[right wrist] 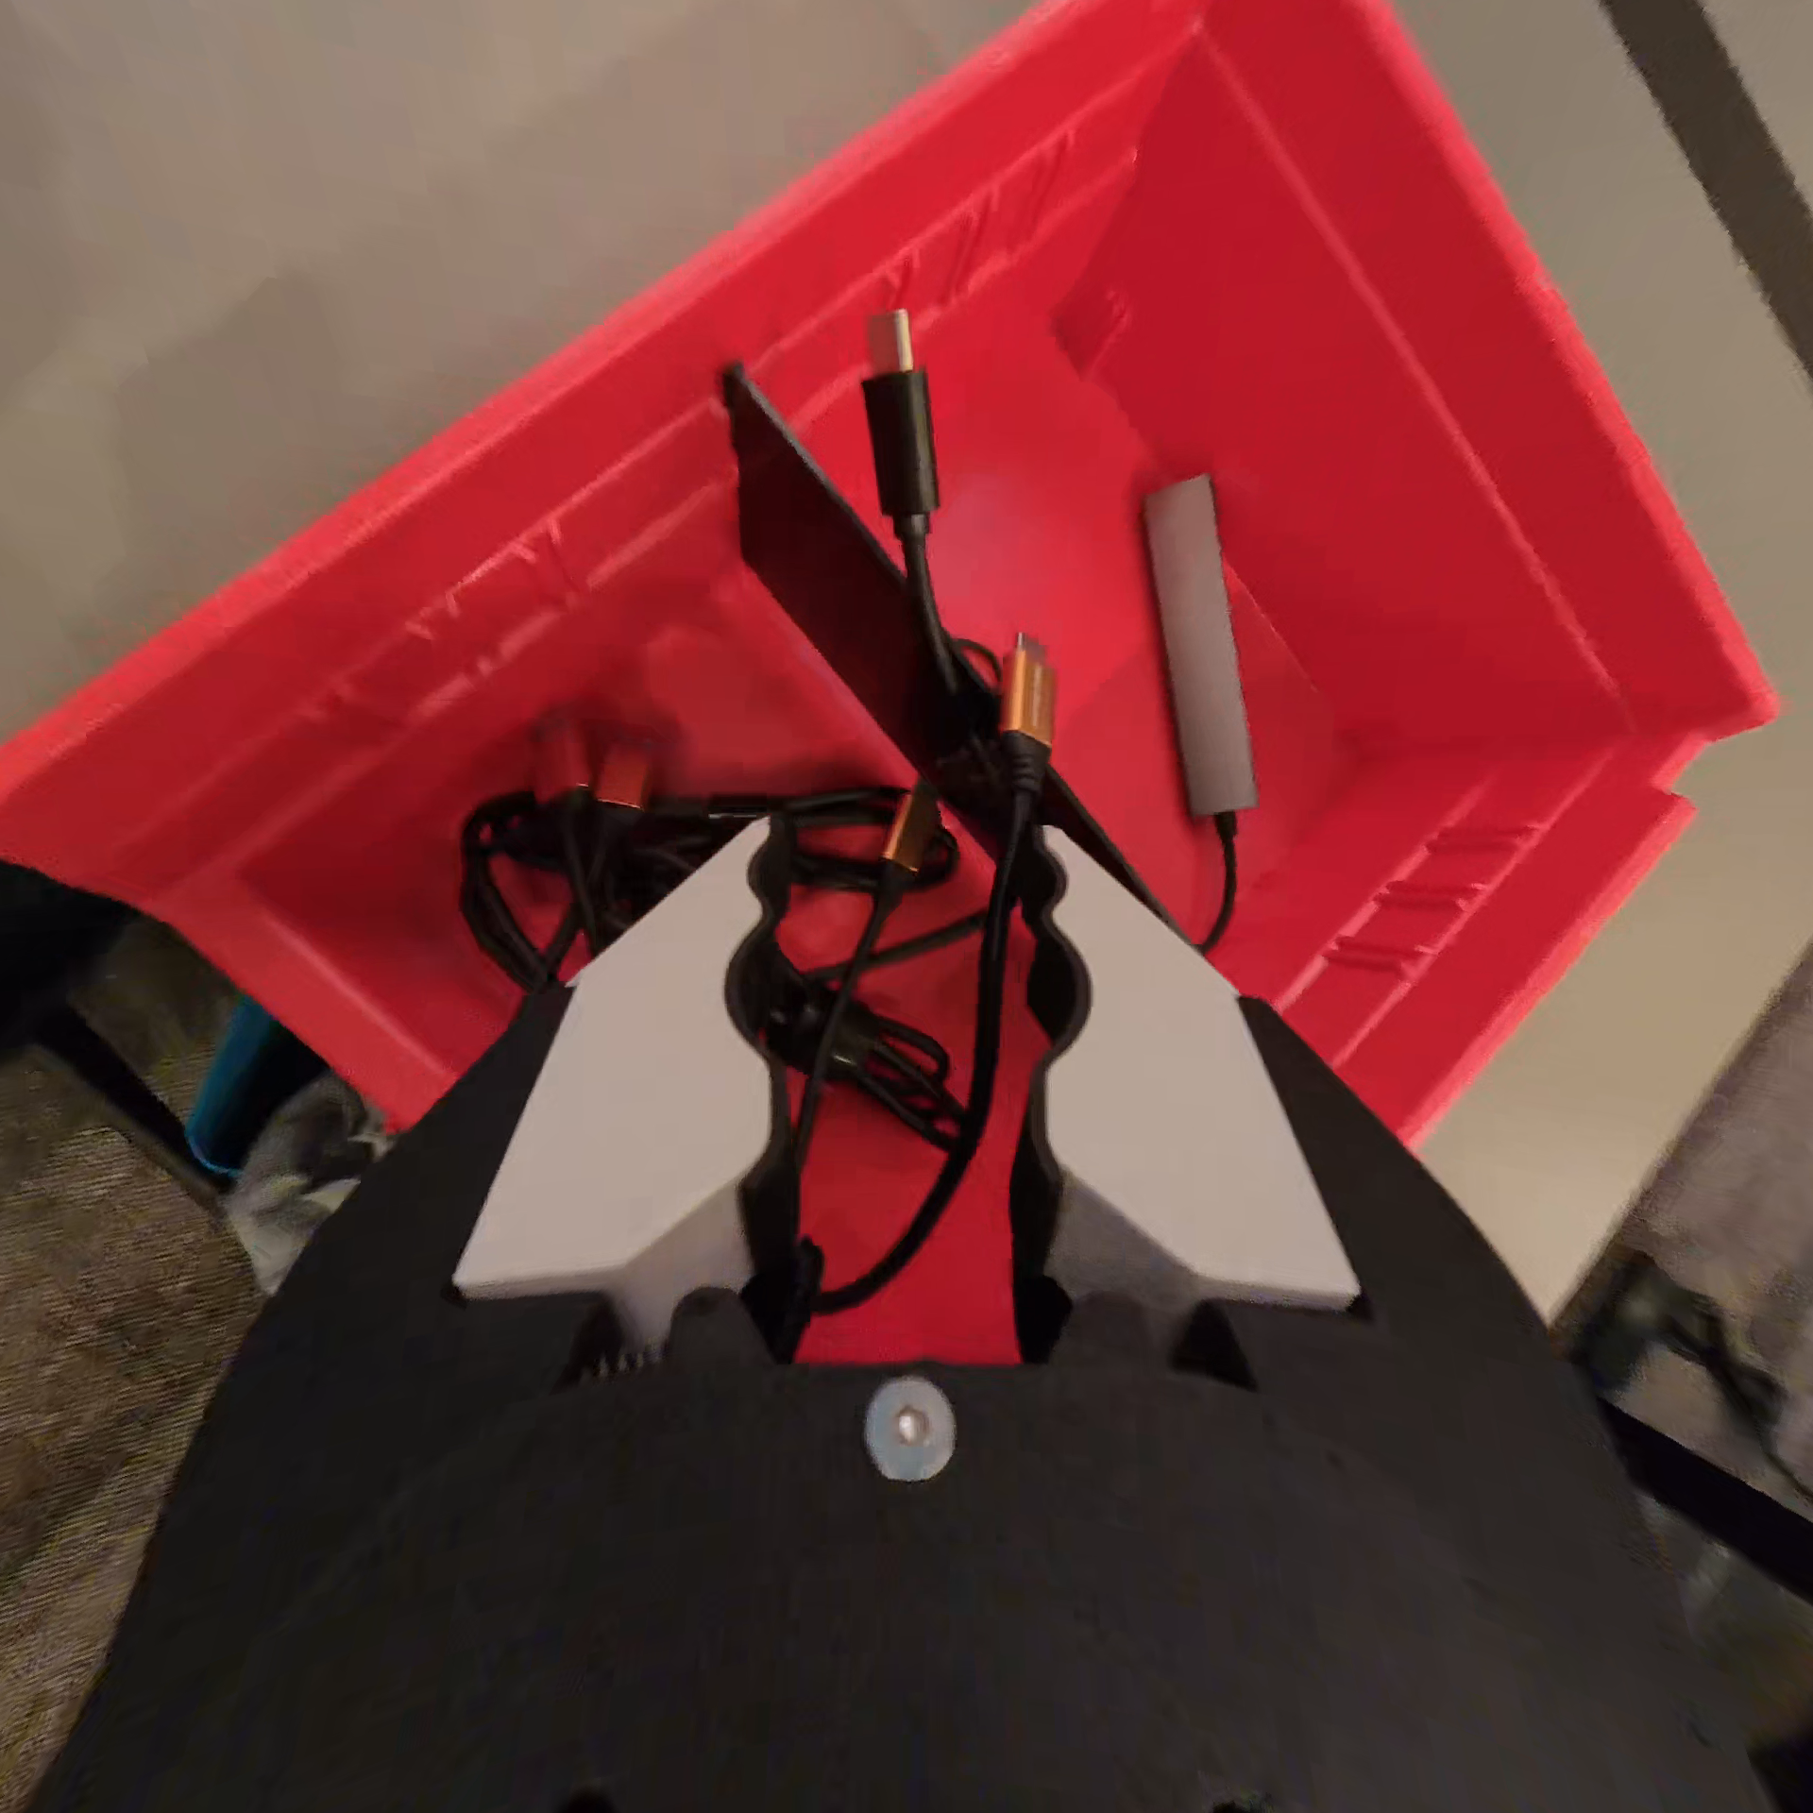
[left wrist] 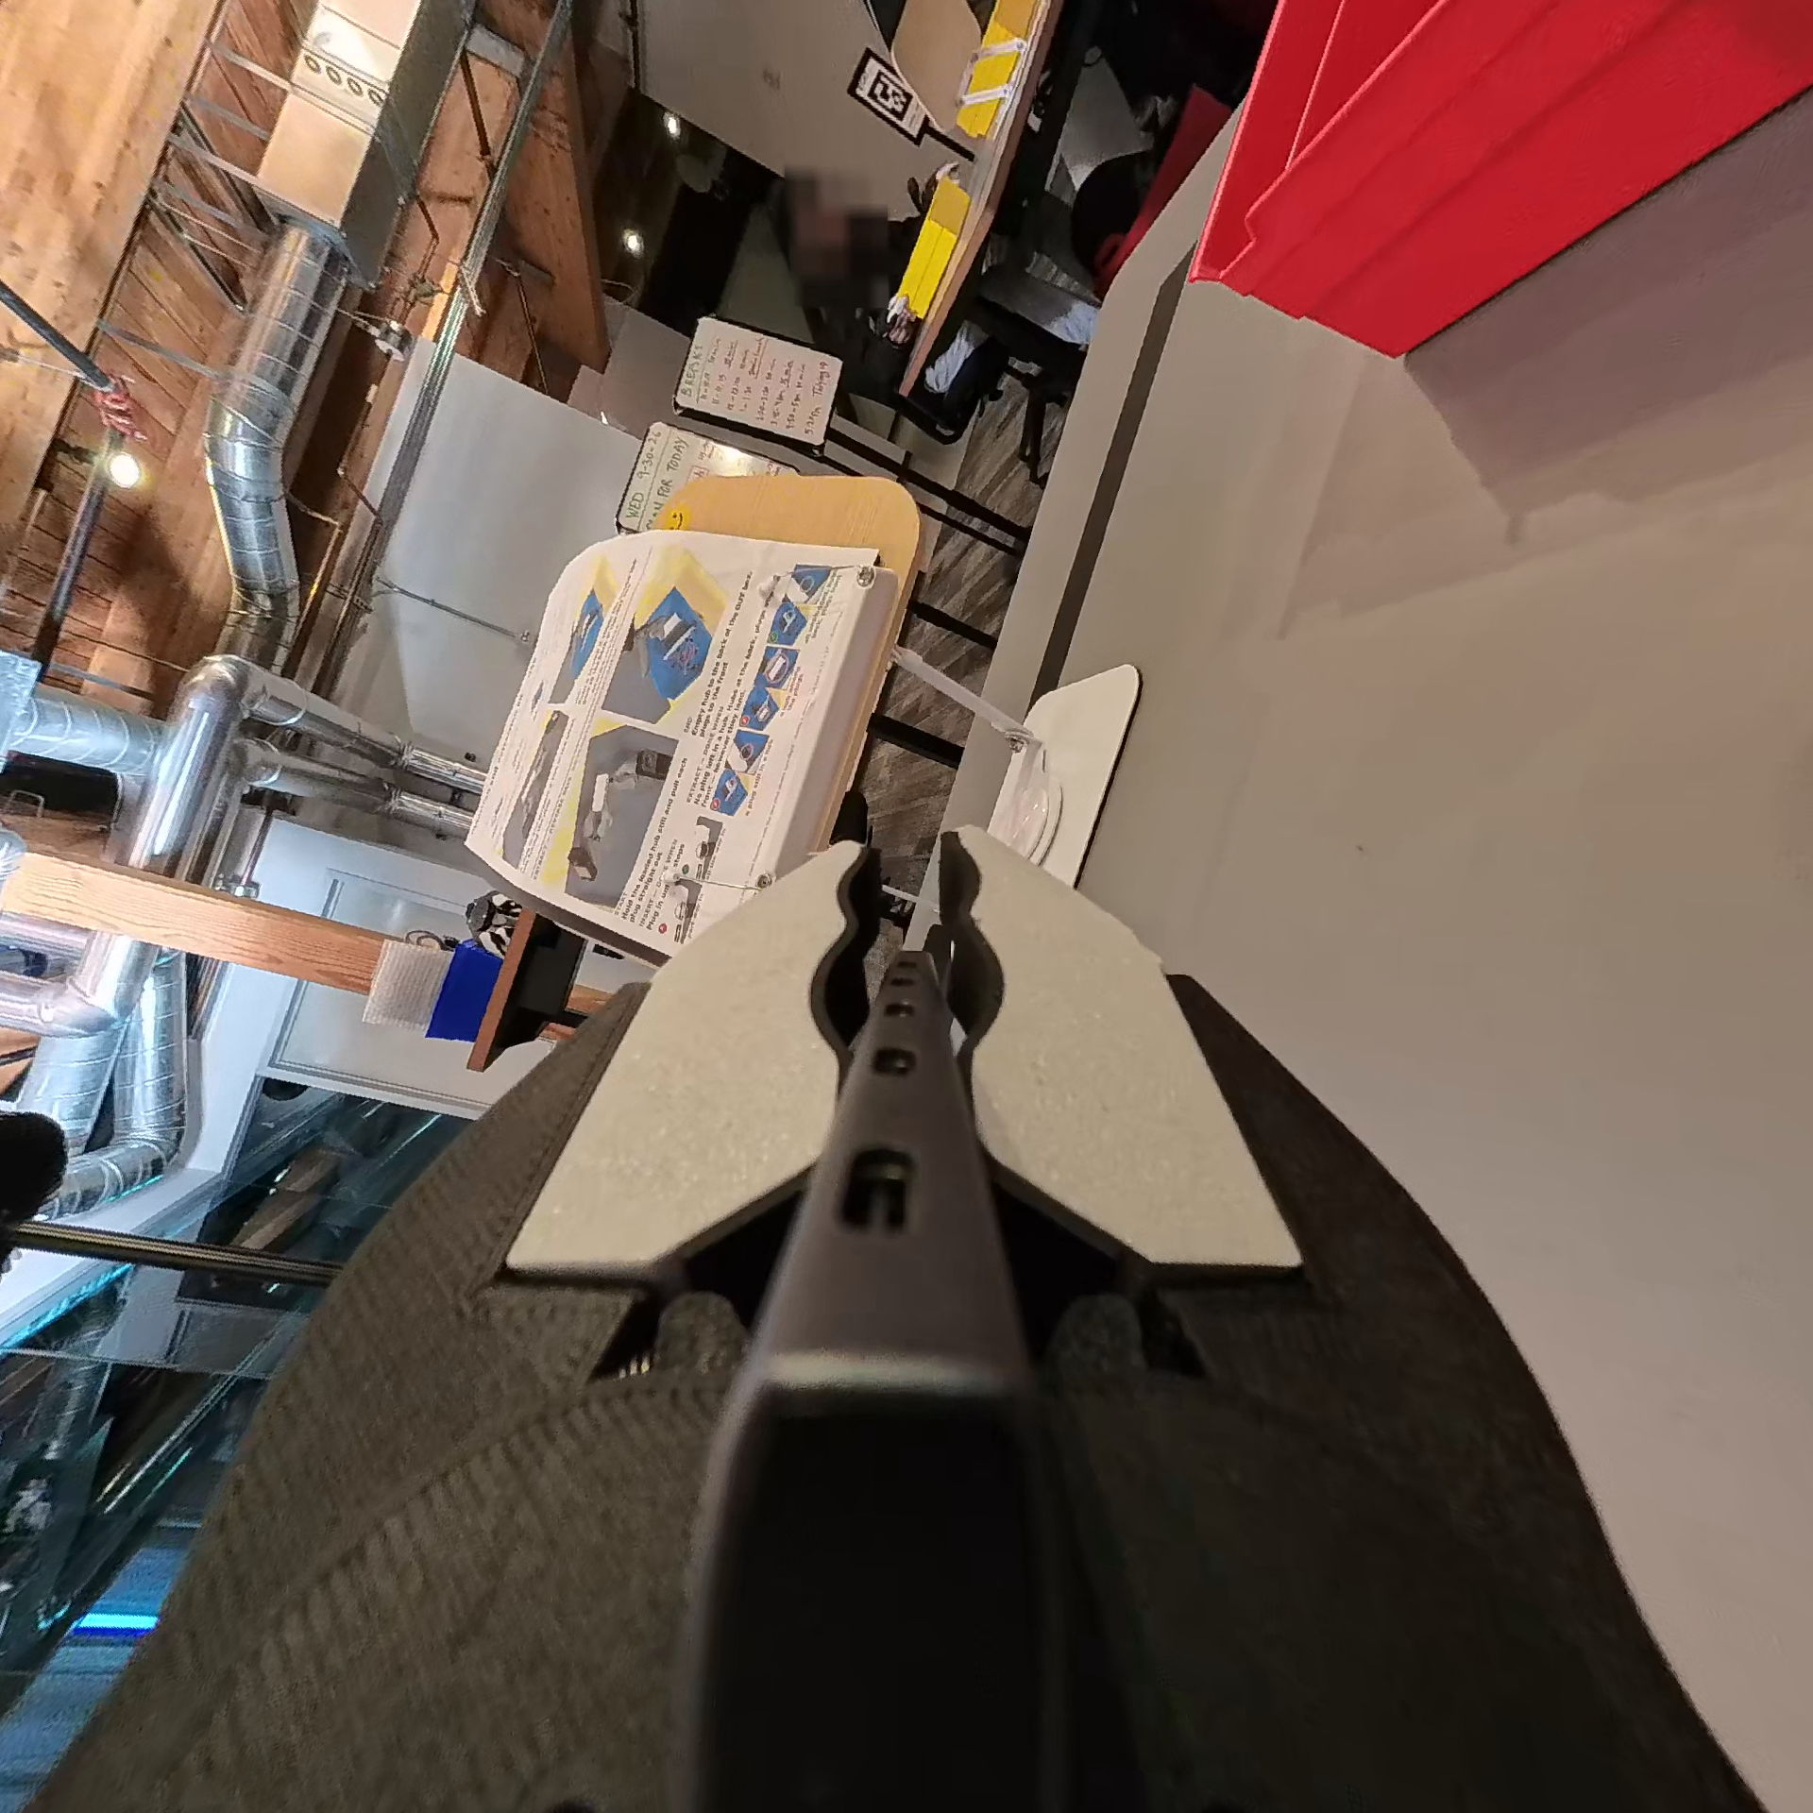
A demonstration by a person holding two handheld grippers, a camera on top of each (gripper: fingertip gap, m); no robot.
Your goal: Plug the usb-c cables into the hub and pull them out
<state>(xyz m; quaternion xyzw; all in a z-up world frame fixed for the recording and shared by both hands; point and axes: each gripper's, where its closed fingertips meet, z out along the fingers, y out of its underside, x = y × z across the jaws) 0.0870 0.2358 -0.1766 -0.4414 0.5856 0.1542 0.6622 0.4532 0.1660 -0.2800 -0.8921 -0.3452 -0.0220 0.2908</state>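
In the left wrist view my left gripper (left wrist: 903, 868) is shut on a dark slim hub (left wrist: 888, 1069). The hub lies lengthwise between the fingers, with its row of ports facing the camera. In the right wrist view my right gripper (right wrist: 903, 844) is open and empty, just above a red bin (right wrist: 1373, 412). The bin holds tangled black USB-C cables (right wrist: 863, 1040). Among them are a black plug (right wrist: 898, 432), an orange plug (right wrist: 1025, 697) and another orange plug (right wrist: 907, 834) between my fingertips. Two more orange plugs (right wrist: 589, 765) lie at the left. A grey hub (right wrist: 1197, 638) lies on the bin floor at the right.
A black flat panel (right wrist: 834, 569) stands slanted inside the bin. The bin sits on a grey table (right wrist: 294, 196); its red outer wall (left wrist: 1472, 147) shows in the left wrist view. An instruction sheet on a stand (left wrist: 677, 736) stands beyond the table edge. A person sits far off. Across from one pair of fingers to the other is roughly 40 cm.
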